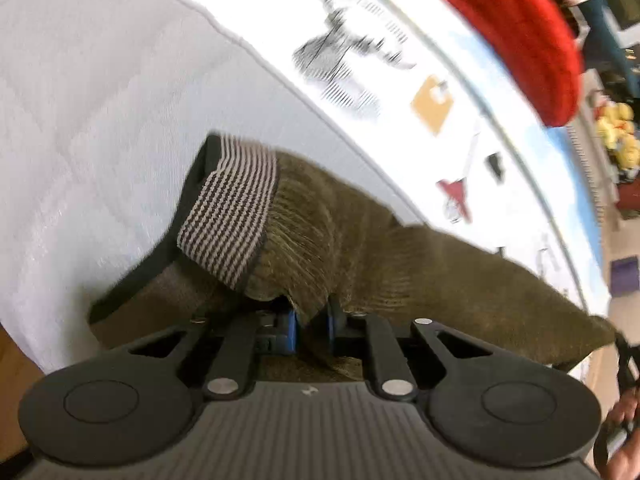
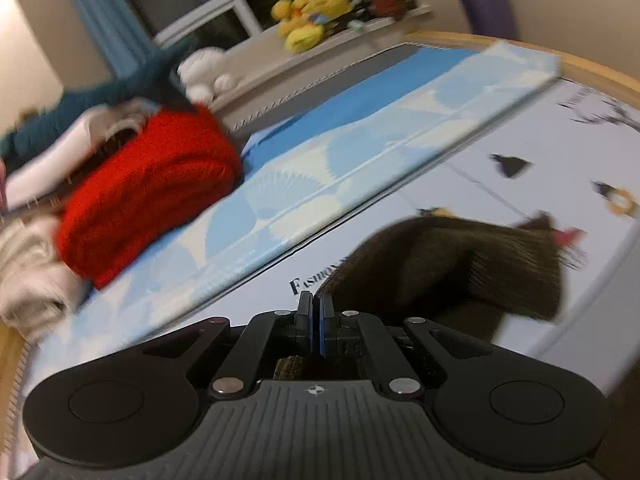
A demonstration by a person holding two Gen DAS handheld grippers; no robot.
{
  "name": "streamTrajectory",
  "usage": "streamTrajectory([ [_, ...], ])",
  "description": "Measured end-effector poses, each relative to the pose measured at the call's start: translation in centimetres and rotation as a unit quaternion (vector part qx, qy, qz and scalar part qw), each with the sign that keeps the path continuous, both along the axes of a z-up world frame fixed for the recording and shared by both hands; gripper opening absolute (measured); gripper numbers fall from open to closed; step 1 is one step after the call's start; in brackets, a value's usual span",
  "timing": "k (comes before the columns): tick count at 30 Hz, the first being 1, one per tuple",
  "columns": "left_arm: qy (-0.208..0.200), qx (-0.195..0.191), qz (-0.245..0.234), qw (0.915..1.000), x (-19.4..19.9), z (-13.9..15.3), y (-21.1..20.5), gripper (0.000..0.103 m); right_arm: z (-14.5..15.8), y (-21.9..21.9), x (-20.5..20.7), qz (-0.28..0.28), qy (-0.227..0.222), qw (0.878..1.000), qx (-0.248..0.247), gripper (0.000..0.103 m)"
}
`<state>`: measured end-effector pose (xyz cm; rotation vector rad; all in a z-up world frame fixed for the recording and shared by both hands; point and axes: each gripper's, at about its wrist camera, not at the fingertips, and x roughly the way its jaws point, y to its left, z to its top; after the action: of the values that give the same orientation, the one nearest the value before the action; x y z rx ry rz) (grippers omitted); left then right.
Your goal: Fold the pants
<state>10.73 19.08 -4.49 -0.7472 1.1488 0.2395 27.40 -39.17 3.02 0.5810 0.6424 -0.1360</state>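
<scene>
The olive-brown ribbed pants (image 1: pixel 360 248) hang bunched in front of my left gripper (image 1: pixel 311 320), with the striped black-and-white waistband lining (image 1: pixel 236 208) turned outward. The left gripper is shut on a fold of the pants fabric, held above the bed. In the right wrist view the pants (image 2: pixel 460 268) hang to the right of my right gripper (image 2: pixel 316 312). Its jaws are pressed together and olive cloth shows between the finger bases, so it is shut on the pants too. Both views are motion-blurred.
A white quilted mattress (image 1: pixel 100 100) and a printed white sheet (image 1: pixel 360 60) lie below. A red knit garment (image 2: pixel 148 184) sits on a blue-and-white patterned cover (image 2: pixel 320 152), beside other folded clothes (image 2: pixel 28 280). Yellow plush toys (image 2: pixel 308 16) stand on the windowsill.
</scene>
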Motion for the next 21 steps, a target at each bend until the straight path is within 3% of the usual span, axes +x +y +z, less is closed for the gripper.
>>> streamTrajectory([
  [3,-0.032,0.007,-0.020,0.9992,-2.0,1.5,0.8,0.013,1.8,-2.1,-6.1,-0.012,0.002,1.000,0.021,0.002],
  [6,-0.042,0.000,-0.040,0.9983,-3.8,1.7,1.6,0.012,1.5,-3.9,-12.1,-0.021,0.028,0.999,0.039,0.002],
  [9,-0.026,0.000,-0.063,0.9977,-4.3,0.8,2.4,0.012,-1.3,-5.3,-17.0,-0.009,0.110,0.992,0.060,0.004],
  [11,-0.012,-0.009,-0.074,0.9972,-4.4,0.2,3.0,0.013,-4.6,-7.2,-18.4,0.005,0.199,0.975,0.096,0.006],
  [12,-0.002,-0.019,-0.076,0.9969,-4.2,-0.5,3.2,0.013,-5.5,-8.7,-19.2,-0.022,0.220,0.969,0.107,0.007],
  [15,0.018,-0.018,-0.070,0.9972,-3.8,-1.5,3.8,0.017,-5.2,-13.5,-20.6,-0.101,0.176,0.972,0.116,0.007],
  [17,0.024,-0.028,-0.055,0.9978,-3.7,-1.7,4.4,0.030,-4.7,-15.6,-20.8,-0.133,0.146,0.975,0.101,0.007],
  [18,0.025,-0.029,-0.046,0.9982,-3.8,-1.7,4.6,0.035,-4.8,-16.4,-20.7,-0.145,0.143,0.974,0.095,0.008],
  [21,0.033,-0.033,-0.030,0.9985,-3.7,-1.9,5.4,0.035,-6.7,-18.9,-20.0,-0.173,0.156,0.966,0.114,0.013],
])
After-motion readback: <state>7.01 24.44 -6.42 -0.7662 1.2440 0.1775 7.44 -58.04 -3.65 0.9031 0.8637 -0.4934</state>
